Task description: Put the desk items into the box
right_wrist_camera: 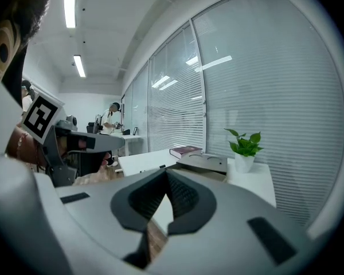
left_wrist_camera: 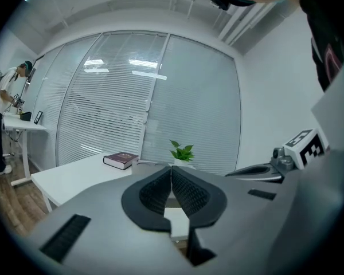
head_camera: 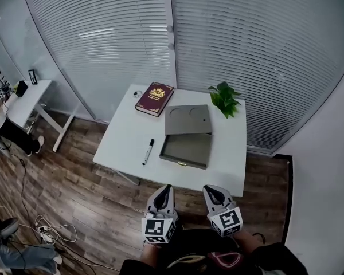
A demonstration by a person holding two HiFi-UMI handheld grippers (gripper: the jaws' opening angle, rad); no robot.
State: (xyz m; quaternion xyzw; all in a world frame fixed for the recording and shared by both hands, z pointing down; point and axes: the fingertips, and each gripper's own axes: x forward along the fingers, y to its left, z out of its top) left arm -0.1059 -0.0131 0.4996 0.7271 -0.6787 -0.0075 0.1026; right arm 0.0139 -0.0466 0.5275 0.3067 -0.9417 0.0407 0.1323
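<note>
A white table (head_camera: 123, 139) carries a maroon book (head_camera: 154, 98), a black marker (head_camera: 148, 152) and an open grey box (head_camera: 186, 150) whose lid (head_camera: 188, 119) leans up behind it. A potted plant (head_camera: 224, 99) stands at the far right corner. Both grippers hover short of the table's near edge, above the wooden floor. My left gripper (head_camera: 166, 189) is shut with nothing in it, and my right gripper (head_camera: 210, 190) is likewise shut and empty. In the left gripper view the shut gripper (left_wrist_camera: 172, 173) points at the book (left_wrist_camera: 121, 159) and plant (left_wrist_camera: 182, 151). The right gripper (right_wrist_camera: 166, 176) faces the lid (right_wrist_camera: 205, 162).
A glass wall with blinds (head_camera: 218, 39) runs behind the table. A second white desk (head_camera: 24, 103) stands at the left with a person (head_camera: 11, 133) beside it. Cables and a power strip (head_camera: 46, 229) lie on the floor at the lower left.
</note>
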